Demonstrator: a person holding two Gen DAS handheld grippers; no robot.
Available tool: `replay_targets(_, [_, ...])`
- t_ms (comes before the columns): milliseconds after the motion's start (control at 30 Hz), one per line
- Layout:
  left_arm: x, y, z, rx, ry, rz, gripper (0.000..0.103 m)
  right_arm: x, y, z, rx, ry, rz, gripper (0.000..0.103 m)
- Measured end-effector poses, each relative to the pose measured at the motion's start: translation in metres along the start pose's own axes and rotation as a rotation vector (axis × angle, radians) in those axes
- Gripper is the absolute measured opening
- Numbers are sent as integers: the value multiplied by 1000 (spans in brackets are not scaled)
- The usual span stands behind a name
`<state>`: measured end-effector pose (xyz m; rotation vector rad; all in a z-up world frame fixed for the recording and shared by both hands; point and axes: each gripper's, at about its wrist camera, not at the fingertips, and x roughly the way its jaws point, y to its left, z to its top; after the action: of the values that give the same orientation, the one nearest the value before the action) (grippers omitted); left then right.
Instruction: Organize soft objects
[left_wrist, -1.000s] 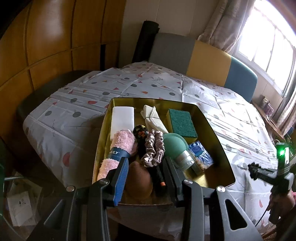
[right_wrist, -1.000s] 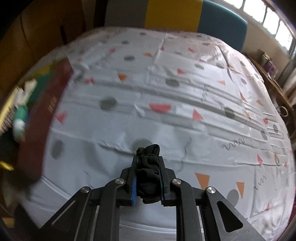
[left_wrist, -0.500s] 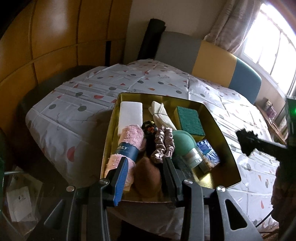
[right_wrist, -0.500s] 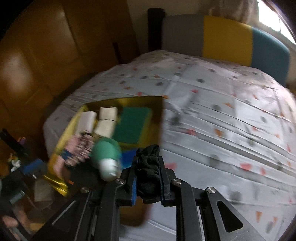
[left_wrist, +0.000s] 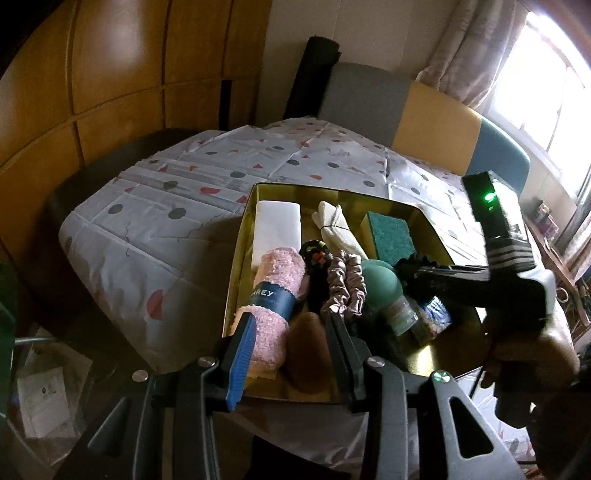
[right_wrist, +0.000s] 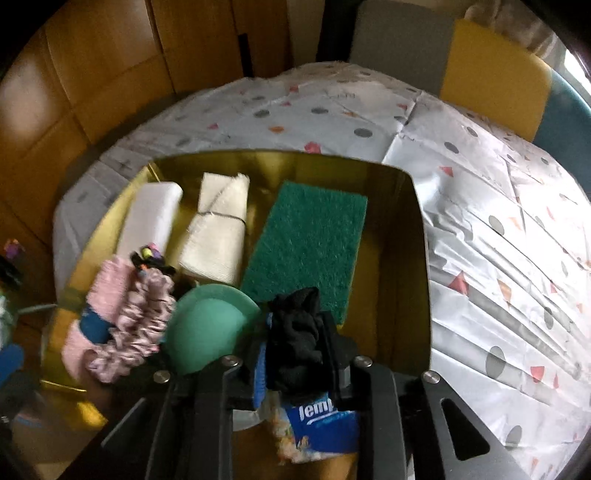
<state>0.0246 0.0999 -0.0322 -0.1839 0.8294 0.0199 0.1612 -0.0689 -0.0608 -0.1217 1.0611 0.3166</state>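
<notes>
In the right wrist view, the right hand-held gripper (right_wrist: 295, 354) sits low in the centre of the frame above the gold box (right_wrist: 413, 258), with a bunched black fabric piece (right_wrist: 297, 332) between its fingers. Its jaws are opening; the cloth still sits between the pads, though blur makes it hard to say how firmly they press. Directly beyond the cloth lies the green scouring sponge (right_wrist: 306, 243), and to its left a folded cream cloth (right_wrist: 218, 229) tied with a thin band, then a white block (right_wrist: 151, 218) at the upper left of the box. A teal round sponge (right_wrist: 207, 328) sits left of the gripper, beside a pale pink scrunchie (right_wrist: 140, 325) and a pink towel roll (right_wrist: 99, 306). A blue tissue pack (right_wrist: 321, 424) lies under the gripper at the bottom.

In the left wrist view, the left hand-held gripper (left_wrist: 288, 350) is at the lower centre, at the near edge of the box, jaws parted with nothing clamped; a brown rounded object (left_wrist: 308, 354) lies in the box, seen in the gap between the fingers. The right gripper enters from the right side of that frame. The box rests on a spotted sheet (left_wrist: 184, 206) filling the middle of the frame.
</notes>
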Motion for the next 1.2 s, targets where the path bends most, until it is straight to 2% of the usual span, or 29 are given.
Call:
replay_targets(167, [1,-2,-1,7,6,1,39,-2,-2,0,-1,-20,-9,33])
replay_targets(233, [1,-3,-1,10,5,1,39,-7,-3,-2,2,-38,-1,45])
replay_targets(600, [-4,-13,-3,31,1,1,44,-45,-5,-16,19,-149,-15,70])
replay_targets(700, [-7,-16,-3,35,-7,6,56,-58,-7,-23,32,-181,-25,72])
replay_targets(1000, [-19,-29,-7,49,-51,39,57,-112,-9,-66,93,-311,-107,87])
replay_targets(1200, [-29,-37,-14,58,-96,86,57,-132,-8,-93,140,-376,-163,88])
